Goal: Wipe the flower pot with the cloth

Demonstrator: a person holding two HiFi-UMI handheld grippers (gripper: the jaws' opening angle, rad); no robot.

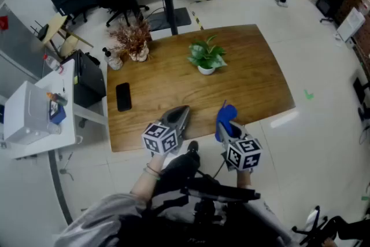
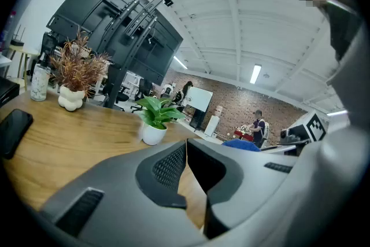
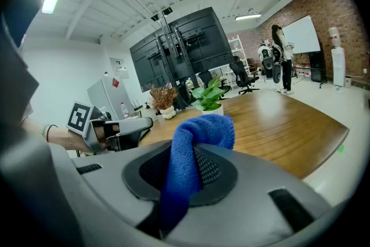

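Black flat phone (image 1: 123, 96): lies on the wooden tabletop (image 1: 254, 84), well left of the small white round flower pot (image 1: 206, 70); no part in the task.
White knobbly vase (image 1: 139, 55): behind and left of the pot; holds dried brown sprigs (image 1: 132, 36).
Left tongs (image 2: 186, 144): clenched on nothing, at the tabletop's near edge, left of the pot and well apart from it; judged free to steady the pot.
Flower pot: upright, mid-tabletop, untouched; holds a green leafy plant (image 1: 207, 54).
Right tongs (image 3: 196, 147): grasping the blue terry cloth (image 3: 202, 127), a fold bunched above the tips as a wiping pad; on the near side, slightly right of the pot, well apart.
Wiping: judged not yet begun.
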